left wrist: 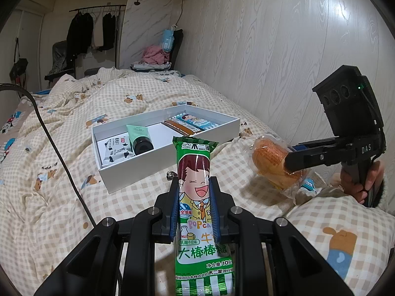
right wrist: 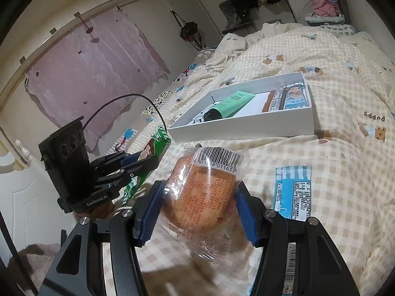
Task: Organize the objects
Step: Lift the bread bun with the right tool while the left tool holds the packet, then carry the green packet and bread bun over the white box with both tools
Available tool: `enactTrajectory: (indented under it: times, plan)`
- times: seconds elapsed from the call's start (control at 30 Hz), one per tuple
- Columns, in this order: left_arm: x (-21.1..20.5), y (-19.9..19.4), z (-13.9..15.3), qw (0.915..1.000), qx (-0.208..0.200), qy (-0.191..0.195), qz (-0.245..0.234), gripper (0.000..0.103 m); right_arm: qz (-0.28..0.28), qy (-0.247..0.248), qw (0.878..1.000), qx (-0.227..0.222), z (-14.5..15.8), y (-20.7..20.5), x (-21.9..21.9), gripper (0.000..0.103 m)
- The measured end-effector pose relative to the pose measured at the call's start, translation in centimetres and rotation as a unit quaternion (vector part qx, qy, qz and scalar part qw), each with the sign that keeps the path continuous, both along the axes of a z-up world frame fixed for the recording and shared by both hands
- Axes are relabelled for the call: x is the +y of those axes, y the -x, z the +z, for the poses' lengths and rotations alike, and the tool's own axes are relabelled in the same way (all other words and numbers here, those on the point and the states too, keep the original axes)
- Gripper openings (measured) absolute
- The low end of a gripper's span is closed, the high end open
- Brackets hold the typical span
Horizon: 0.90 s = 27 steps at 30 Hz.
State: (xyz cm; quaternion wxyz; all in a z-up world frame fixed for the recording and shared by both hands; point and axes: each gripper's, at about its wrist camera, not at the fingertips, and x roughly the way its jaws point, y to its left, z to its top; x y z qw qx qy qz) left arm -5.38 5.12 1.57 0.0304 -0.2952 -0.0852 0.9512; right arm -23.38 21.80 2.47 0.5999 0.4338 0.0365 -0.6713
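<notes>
Mid-carry: left gripper (left wrist: 195, 212) pinching green lollipop packet (left wrist: 197, 197), right gripper (right wrist: 197, 209) clamping wrapped bun (right wrist: 200, 197). White box (left wrist: 148, 165) ahead of both. Next, probably: reach forward, release into bare middle space.

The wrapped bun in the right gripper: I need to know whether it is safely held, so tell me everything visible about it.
The bun is round and orange-brown, sealed in clear crinkly plastic printed with orange text and a barcode. The right gripper holds it above the checked quilt, blue pads pressing its two sides; loose wrapper hangs below. It sits short of the white box.
</notes>
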Motion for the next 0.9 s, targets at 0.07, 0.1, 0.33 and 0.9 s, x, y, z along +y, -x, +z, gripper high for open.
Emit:
enactTrajectory:
  times: [0.07,0.1,0.33,0.9]
  plan:
    - [0.0,0.0,0.0,1.0000,0.000,0.000,0.000,0.024,0.002,-0.002,1.000,0.000,-0.1,0.0,0.0,0.059]
    - [0.0,0.0,0.0,1.0000,0.000,0.000,0.000,0.024,0.003,-0.003,1.000,0.000,-0.2,0.0,-0.1,0.059]
    - [-1.7,-1.3,1.6,0.9990,0.026,-0.001,0.035,0.024,0.009,-0.007,1.000,0.004,0.3,0.0,-0.1,0.059]
    - [-7.5,-4.0,18.0,0.9662,0.180,0.054,0.176,0.024,-0.043,0.060,0.995,0.061,13.9,5.3,-3.6,0.059]
